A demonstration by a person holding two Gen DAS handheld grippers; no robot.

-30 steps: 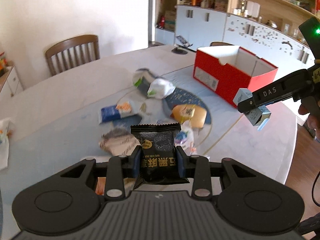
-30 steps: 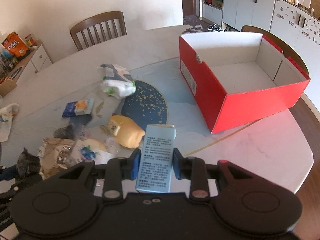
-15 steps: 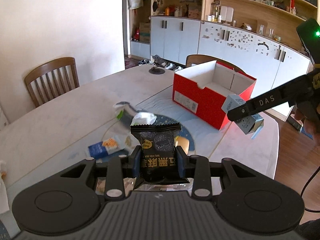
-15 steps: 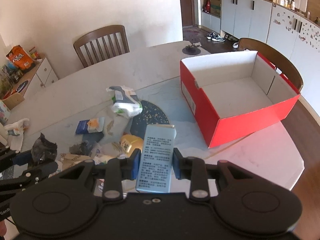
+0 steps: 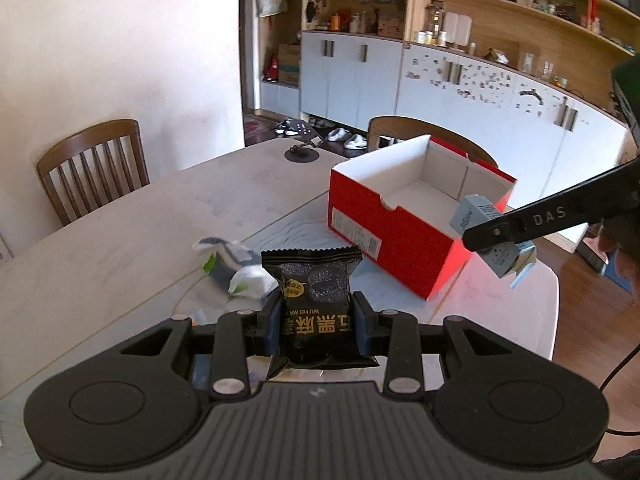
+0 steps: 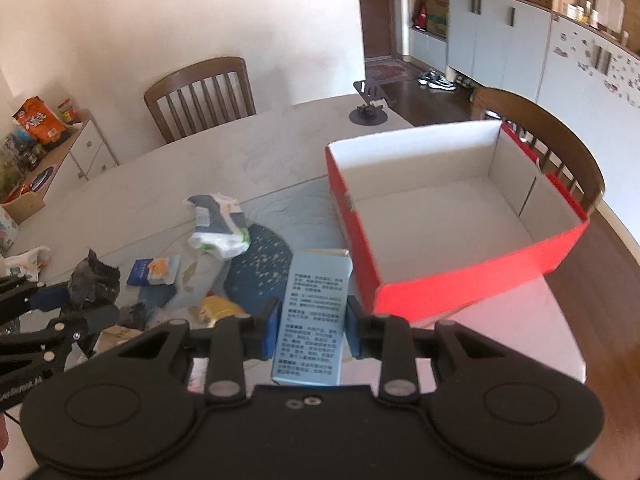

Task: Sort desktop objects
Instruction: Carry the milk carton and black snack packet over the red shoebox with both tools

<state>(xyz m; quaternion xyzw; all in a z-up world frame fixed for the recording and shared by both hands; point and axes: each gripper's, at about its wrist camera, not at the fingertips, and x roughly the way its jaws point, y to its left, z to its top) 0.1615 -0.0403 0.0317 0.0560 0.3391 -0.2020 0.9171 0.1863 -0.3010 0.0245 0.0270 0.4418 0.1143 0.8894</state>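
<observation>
Box (image 6: 472,216) empty; nothing sorted yet. Left gripper (image 5: 316,320) clamps black packet (image 5: 314,304), right gripper (image 6: 310,326) clamps blue carton (image 6: 312,320), both above tabletop (image 5: 120,240) near box. Several wrappers (image 6: 218,228) left to clear.

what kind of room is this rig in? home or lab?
Most likely a home dining or living room. Wooden dining chairs stand at a big pale table, shoes lie on the floor by white cabinets, and open wall shelves hold jars and household odds and ends.
</observation>
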